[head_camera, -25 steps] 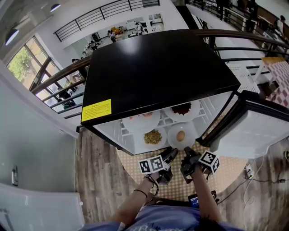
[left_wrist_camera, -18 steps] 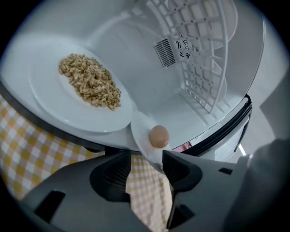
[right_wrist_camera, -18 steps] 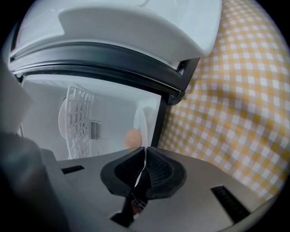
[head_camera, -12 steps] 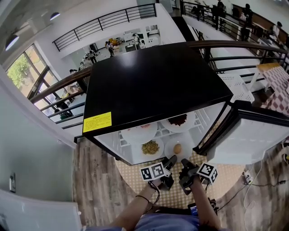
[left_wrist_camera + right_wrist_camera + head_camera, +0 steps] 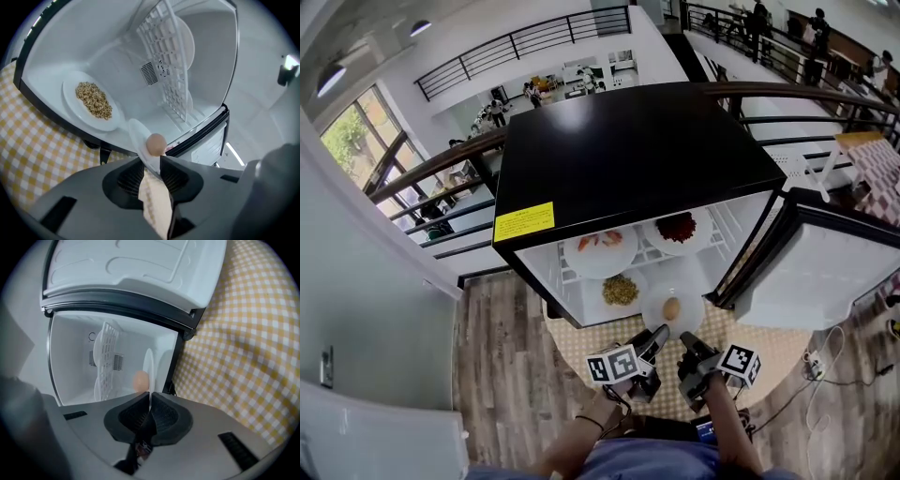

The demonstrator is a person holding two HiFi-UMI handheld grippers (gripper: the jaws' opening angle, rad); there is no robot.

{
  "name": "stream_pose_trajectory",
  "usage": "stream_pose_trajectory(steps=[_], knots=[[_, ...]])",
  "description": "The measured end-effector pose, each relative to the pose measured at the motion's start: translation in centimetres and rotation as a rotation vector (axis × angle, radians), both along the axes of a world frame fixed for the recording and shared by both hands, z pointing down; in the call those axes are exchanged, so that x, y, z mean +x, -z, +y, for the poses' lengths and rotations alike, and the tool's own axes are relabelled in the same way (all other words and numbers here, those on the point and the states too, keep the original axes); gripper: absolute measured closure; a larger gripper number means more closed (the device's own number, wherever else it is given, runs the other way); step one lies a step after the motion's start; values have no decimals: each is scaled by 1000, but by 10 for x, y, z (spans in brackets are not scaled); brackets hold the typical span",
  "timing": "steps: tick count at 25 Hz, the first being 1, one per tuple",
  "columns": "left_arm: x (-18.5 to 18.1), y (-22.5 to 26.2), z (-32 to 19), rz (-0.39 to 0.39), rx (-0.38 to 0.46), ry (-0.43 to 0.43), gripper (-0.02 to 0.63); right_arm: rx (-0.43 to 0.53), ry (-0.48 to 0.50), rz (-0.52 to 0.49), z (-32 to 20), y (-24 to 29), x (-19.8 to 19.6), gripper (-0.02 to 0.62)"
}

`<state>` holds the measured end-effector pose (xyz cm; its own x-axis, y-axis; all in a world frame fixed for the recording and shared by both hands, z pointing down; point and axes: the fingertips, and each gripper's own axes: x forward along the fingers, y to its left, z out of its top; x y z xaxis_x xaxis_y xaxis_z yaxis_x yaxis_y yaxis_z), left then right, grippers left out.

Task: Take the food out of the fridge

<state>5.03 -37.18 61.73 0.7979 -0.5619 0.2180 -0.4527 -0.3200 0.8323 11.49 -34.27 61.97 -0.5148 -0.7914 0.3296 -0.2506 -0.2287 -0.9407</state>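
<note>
The fridge [image 5: 637,150] has a glossy black top that mirrors the ceiling light, a yellow paper-like label [image 5: 524,222] on its front edge, and smooth white plastic inside walls. Its shelf rack [image 5: 168,61] is a white grid, either plastic or coated wire. The egg plate [image 5: 652,314] and the grain plate [image 5: 70,98] look like glossy white glazed ware, and the egg [image 5: 672,307] is smooth and dull tan. The floor [image 5: 492,366] is matt wood-grain plank under a yellow-checked cloth mat [image 5: 243,333]. The right gripper [image 5: 150,404] is matt grey plastic, and its fingers [image 5: 131,416] are dark and ribbed.
</note>
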Motion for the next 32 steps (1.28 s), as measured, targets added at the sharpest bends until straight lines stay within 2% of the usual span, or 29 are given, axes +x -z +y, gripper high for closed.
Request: stream_pose_trajectory(steps=[10, 17, 27, 32], knots=[[-37, 49, 62, -31, 113, -8, 490, 108, 42, 20, 60, 46, -35, 569], [-63, 80, 112, -58, 179, -11, 489, 184, 52, -2, 109, 74, -62, 569], [-96, 94, 192, -47, 210, -6, 489, 208, 40, 24, 188, 88, -93, 569], [-103, 90, 220, -50, 200, -24, 489, 181, 28, 17, 219, 87, -104, 569]])
